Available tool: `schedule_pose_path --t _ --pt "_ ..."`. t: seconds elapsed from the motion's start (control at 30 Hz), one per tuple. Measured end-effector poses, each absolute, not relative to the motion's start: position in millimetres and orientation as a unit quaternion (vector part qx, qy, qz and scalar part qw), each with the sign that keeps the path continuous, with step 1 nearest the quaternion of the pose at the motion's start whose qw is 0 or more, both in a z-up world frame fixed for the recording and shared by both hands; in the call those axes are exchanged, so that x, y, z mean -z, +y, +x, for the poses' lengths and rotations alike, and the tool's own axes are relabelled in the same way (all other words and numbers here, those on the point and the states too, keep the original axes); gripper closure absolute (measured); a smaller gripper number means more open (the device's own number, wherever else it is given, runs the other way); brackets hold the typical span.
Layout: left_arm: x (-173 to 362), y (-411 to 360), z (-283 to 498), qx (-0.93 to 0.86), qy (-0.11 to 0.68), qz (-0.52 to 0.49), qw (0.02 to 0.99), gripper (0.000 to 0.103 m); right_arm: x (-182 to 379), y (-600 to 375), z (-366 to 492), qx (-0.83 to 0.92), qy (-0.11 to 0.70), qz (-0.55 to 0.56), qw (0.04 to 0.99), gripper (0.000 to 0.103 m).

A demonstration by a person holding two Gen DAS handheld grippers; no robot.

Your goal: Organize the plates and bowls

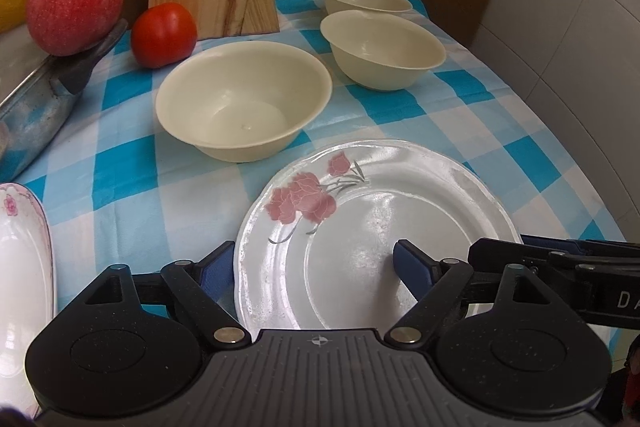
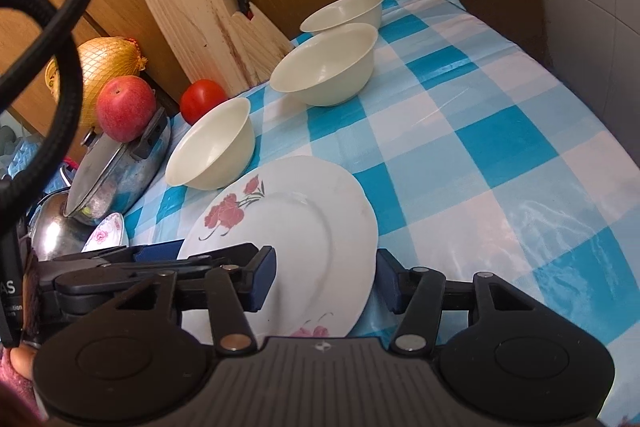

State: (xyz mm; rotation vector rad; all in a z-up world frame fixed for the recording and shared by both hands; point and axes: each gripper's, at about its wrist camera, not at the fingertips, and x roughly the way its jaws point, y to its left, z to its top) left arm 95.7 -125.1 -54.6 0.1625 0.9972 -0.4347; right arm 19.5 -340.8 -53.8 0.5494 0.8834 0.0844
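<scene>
Lying between both hand-held grippers' open jaws: flowered plate (image 1: 400, 219).

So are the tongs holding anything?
Nothing looks gripped. The left tongs and right tongs stand open, each straddling an edge of the flowered plate.

Black grippers w/ blue-padded fingers (image 1: 218, 269), silver screws, ribbed grey housing, black cable (image 2: 68, 39).

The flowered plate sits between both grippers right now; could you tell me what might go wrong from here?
1. Both the left gripper and the right gripper straddle the plate with pads apart from it; closing unevenly could tip or slide it.
2. The nearest bowl stands close behind the plate, so a forward push may knock it.
3. The two grippers nearly meet and might collide.
</scene>
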Motion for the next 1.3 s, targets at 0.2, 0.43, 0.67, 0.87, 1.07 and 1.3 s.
schedule_pose_path --t 0.2,0.43,0.67,0.87,1.07,1.3 --pt "56 -151 80 0.257 0.465 0.104 0.841 0.014 54 -359 -2 -0.024 0.422 0.259 0.868 0.051" --pt "63 -163 82 0.267 0.448 0.118 0.845 0.003 56 -354 -13 -0.032 0.405 0.243 0.881 0.051" --pt "62 -165 82 0.253 0.455 0.11 0.847 0.005 55 -354 -7 -0.017 0.404 0.243 0.882 0.053" --pt "58 -164 79 0.242 0.453 0.113 0.85 0.007 53 -350 -8 -0.016 0.405 0.231 0.885 0.054" --pt "56 -159 77 0.229 0.456 0.11 0.853 0.008 52 -345 -5 -0.02 0.408 0.236 0.882 0.054" --pt "50 -150 77 0.213 0.455 0.109 0.858 0.008 50 -338 0 -0.031 0.409 0.239 0.88 0.054"
